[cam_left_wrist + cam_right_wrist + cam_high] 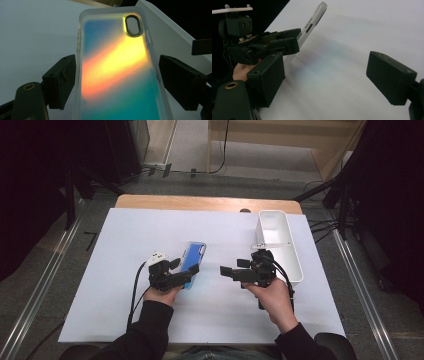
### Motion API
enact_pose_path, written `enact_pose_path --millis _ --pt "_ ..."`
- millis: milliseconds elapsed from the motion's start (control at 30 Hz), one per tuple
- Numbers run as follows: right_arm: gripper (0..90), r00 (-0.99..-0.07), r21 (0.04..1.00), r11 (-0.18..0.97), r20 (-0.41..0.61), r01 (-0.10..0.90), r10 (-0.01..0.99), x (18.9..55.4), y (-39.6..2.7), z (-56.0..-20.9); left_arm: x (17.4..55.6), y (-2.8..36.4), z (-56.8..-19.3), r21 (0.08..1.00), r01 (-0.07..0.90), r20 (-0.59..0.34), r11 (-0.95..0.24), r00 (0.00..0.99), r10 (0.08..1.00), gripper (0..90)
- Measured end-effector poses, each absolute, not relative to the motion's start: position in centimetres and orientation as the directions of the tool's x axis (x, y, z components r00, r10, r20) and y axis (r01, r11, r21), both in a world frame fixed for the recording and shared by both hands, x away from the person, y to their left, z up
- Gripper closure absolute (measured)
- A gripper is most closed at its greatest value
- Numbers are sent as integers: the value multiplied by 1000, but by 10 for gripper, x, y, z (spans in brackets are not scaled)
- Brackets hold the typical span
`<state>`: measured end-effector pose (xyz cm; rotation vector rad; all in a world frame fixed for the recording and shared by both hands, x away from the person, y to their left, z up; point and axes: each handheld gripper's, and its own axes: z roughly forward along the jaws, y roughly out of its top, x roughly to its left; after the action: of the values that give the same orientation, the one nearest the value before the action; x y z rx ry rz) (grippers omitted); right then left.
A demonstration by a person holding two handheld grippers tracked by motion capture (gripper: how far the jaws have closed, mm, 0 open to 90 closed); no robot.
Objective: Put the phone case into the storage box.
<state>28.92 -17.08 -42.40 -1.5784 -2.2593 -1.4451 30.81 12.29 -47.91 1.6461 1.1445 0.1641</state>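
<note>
Two grippers are working beside the white bin (296, 265): the left gripper (189, 271) is clamping the phone case (192, 261) by its long edges, tilted up left of the bin. The right gripper (226, 270) is hanging empty with jaws wide, between case and bin; it should be squaring up to the case's free end before closing.

White table (125, 285), white bin (296, 260) on it

No lettering, label or number can be read anywhere (not even on the phone case (117, 72)).
</note>
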Motion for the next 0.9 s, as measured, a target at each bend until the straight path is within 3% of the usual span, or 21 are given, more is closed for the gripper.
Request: enact_pose_path --millis 900 --pt "139 -450 641 4 535 768 715 319 -157 -418 302 114 -480 808 588 -435 50 536 724 167"
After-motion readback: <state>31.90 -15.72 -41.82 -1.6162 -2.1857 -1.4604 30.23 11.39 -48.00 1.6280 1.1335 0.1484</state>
